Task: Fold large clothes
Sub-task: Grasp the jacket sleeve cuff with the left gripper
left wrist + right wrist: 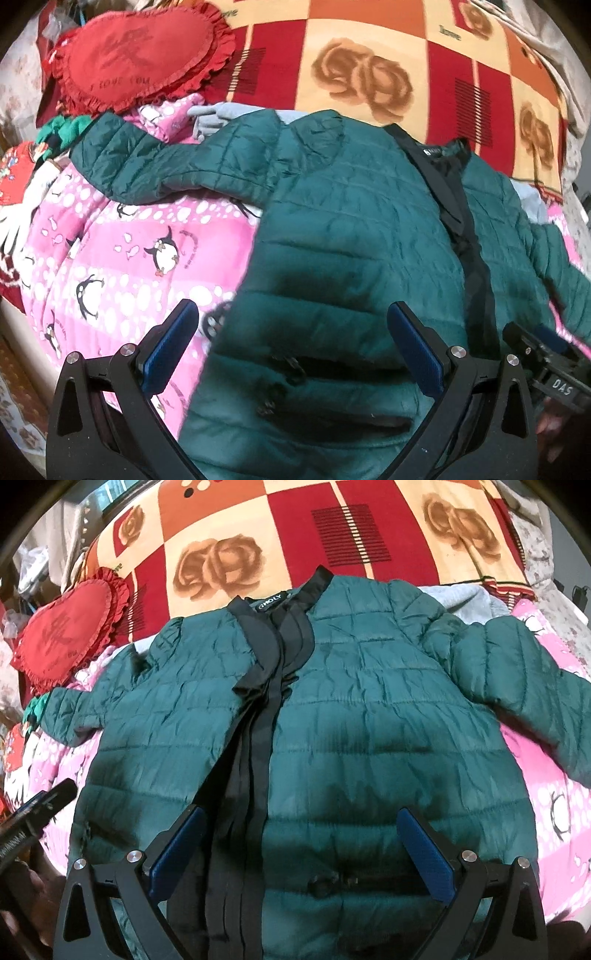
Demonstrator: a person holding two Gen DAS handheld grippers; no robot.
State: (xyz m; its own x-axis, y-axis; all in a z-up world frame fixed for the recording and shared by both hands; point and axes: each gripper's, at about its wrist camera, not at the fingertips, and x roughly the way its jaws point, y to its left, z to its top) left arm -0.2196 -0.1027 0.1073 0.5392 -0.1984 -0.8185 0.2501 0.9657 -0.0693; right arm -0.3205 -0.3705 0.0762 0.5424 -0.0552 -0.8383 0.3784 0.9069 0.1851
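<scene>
while the green quilted jacket (332, 709) lies spread front-up on the bed, nothing of the folding looks begun: both sleeves reach out to the sides and the body is flat, so this reads as the moment of lining up before the first fold. the left hand-held gripper (291, 347) hangs over the lower part of the jacket's left half, near its side edge where the pink penguin blanket (122, 251) shows, with its blue pads spread wide and nothing between them. the right hand-held gripper (301, 849) hangs over the lower front, just right of the black zip band (258, 709), likewise spread and empty.

my guess is that the next move calls for a pinch on a sleeve or a side edge, to bring it across the chest; each gripper would have to drop to the cloth and close on a thin layer without dragging the blanket up too.

the jacket is dark green, puffy, stitched in squares and creased, with a black collar and a small label at the neck. it rests on the pink blanket, its collar towards a checked cover with roses (221, 565); a red heart cushion (70, 631) sits beside the left sleeve. the shell looks slick, so it may slip when pinched.
</scene>
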